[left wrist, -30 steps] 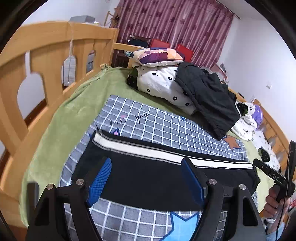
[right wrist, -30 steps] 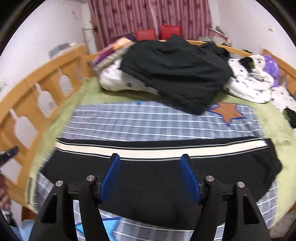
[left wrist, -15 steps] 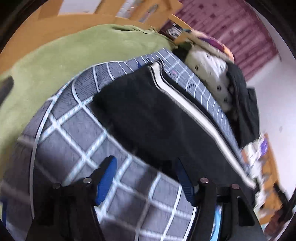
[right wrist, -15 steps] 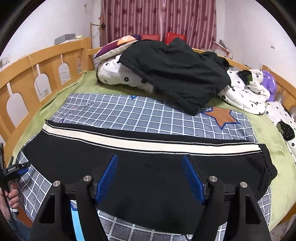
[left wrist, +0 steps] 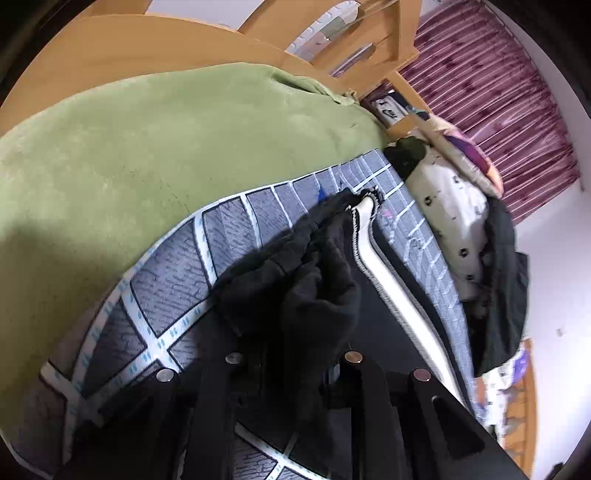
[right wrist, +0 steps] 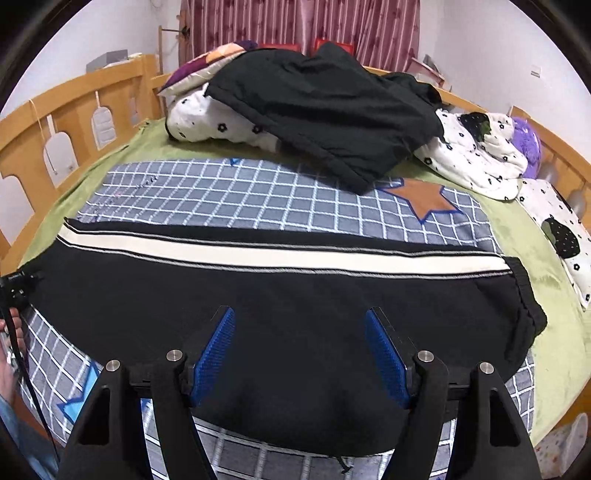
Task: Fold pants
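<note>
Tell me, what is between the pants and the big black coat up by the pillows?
In the right wrist view, only checked blanket lies between the pants and the coat, with an orange star patch near the coat.

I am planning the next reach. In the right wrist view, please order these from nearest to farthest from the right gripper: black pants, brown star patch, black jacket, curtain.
1. black pants, directly under the right gripper.
2. brown star patch, ahead, right.
3. black jacket, on the bedding behind.
4. curtain, back wall.
</note>
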Available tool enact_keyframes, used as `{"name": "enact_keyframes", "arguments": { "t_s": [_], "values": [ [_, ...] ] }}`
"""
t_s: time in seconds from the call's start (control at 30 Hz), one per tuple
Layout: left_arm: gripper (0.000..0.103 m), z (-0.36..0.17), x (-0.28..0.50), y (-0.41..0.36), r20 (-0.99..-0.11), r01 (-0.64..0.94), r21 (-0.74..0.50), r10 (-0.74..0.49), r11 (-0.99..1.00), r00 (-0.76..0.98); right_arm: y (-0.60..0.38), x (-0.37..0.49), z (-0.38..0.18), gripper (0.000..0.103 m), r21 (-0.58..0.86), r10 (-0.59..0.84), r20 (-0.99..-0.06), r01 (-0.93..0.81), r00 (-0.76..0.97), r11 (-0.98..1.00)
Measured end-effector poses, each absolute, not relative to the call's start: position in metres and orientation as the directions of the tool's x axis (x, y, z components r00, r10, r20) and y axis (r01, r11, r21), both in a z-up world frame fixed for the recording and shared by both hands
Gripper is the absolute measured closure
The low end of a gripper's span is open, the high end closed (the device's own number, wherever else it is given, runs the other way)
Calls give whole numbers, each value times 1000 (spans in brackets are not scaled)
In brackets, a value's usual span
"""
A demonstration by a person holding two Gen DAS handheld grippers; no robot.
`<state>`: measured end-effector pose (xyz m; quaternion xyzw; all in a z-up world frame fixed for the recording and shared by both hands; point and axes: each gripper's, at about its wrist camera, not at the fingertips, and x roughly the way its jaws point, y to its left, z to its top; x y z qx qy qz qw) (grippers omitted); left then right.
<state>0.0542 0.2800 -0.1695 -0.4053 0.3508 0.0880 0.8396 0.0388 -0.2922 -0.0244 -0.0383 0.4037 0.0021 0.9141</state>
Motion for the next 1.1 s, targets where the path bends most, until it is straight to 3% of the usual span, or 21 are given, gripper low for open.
{"name": "enact_keyframes", "arguments": {
  "t_s": [0.17, 0.27, 0.47, 0.57, 0.63, 0.77, 0.87, 0.97, 1.1],
  "values": [
    [83, -148, 63, 260, -737, -498, -463, -7, 734, 676, -309, 26, -28, 31, -79, -29, -734, -44, 679, 996],
    [87, -113, 64, 232, -716, -473, -325, 114, 819, 689, -321, 19, -29, 31, -68, -22, -732, -41, 681, 997],
    [88, -19, 66, 101, -554, -290, 15, 249, 957, 794, -351, 1, -26, 31, -77, -48, -696, -7, 716, 997],
    [88, 5, 64, -7, -453, -127, 240, 227, 963, 862, -370, -9, -25, 31, -101, -87, -661, 27, 745, 995],
    [88, 5, 58, -70, -423, -14, 312, 152, 950, 893, -384, -14, -24, 31, -114, -121, -643, 61, 756, 992],
    [88, -17, 42, -171, -479, 223, 336, -37, 915, 877, -425, -25, -23, 31, -96, -191, -618, 168, 763, 981],
    [88, -64, 31, -243, -607, 374, 280, -139, 884, 783, -460, -37, -20, 31, -13, -209, -613, 255, 762, 967],
    [88, -109, 27, -283, -696, 393, 251, -118, 884, 708, -487, -50, -18, 31, 69, -213, -605, 317, 767, 946],
    [86, -127, 10, -287, -665, 364, 307, -76, 879, 743, -502, -58, -19, 31, 112, -217, -601, 350, 769, 930]
  ]
}}
